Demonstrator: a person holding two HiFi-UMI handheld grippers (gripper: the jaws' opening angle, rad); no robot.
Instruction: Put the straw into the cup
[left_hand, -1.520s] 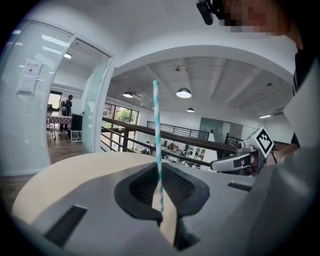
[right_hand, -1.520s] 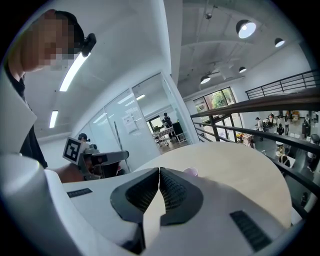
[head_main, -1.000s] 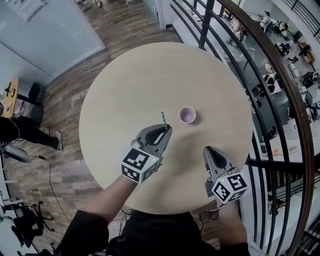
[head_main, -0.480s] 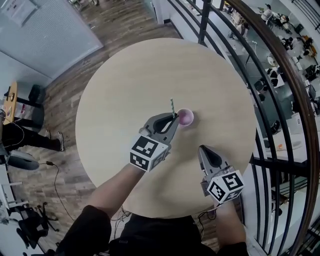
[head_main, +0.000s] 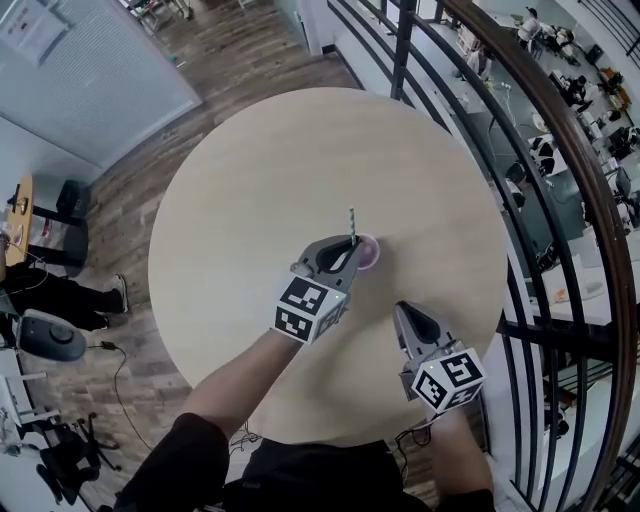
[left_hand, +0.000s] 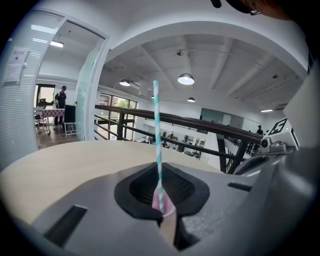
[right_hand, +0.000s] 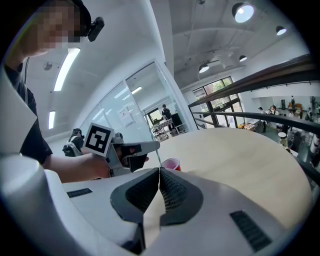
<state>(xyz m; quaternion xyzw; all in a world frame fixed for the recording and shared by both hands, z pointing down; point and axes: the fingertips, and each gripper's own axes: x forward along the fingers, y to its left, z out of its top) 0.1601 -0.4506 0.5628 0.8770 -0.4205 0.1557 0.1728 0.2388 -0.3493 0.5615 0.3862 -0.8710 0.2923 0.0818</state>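
A teal-and-white striped straw stands upright in my left gripper, which is shut on its lower part. The straw's bottom end hangs at the near rim of the small pink cup on the round table. In the left gripper view the straw rises between the jaws, with a bit of the pink cup showing just behind them. My right gripper hovers over the table's near right side, shut with nothing in it. From the right gripper view I see the cup beside the left gripper.
The round light wooden table carries only the cup. A dark metal railing curves closely round its right side, with a drop to a lower floor beyond. Another person's legs stand on the wooden floor at far left.
My left gripper has carried the straw to the right and down, from well left of the cup to its rim. The right gripper has sunk slightly.
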